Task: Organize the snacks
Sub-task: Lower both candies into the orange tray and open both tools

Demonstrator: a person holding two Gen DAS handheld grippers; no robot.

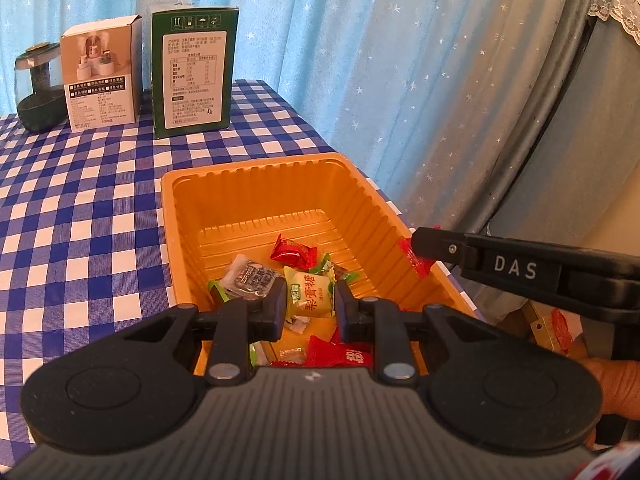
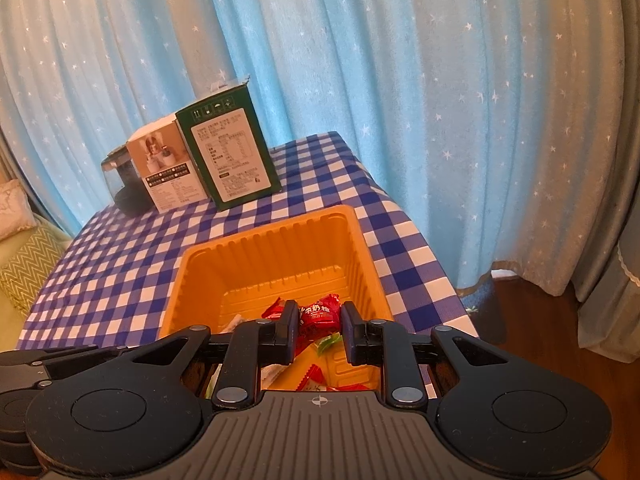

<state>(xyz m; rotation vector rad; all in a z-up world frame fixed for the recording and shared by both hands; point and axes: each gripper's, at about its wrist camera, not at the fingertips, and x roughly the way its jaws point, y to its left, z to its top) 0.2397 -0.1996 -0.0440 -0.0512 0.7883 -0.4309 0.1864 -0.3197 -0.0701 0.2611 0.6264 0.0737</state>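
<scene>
An orange plastic tray (image 1: 256, 168) sits on the blue checked table and holds several wrapped candies. My left gripper (image 1: 311, 305) is shut on a yellow-green candy (image 1: 310, 292) just above the tray's near end. My right gripper (image 2: 319, 320) is shut on a red candy (image 2: 318, 314) over the tray (image 2: 264, 224); in the left wrist view its fingers (image 1: 430, 246) reach in from the right with the red candy (image 1: 418, 262) above the tray's right rim. A red candy (image 1: 292, 252) and a clear-wrapped candy (image 1: 250, 276) lie inside.
A green carton (image 1: 192, 76), a white product box (image 1: 102, 80) and a dark glass jar (image 1: 38, 92) stand at the table's back. Blue starred curtains hang behind. The table edge runs close along the tray's right side. A wooden floor (image 2: 540, 328) lies beyond.
</scene>
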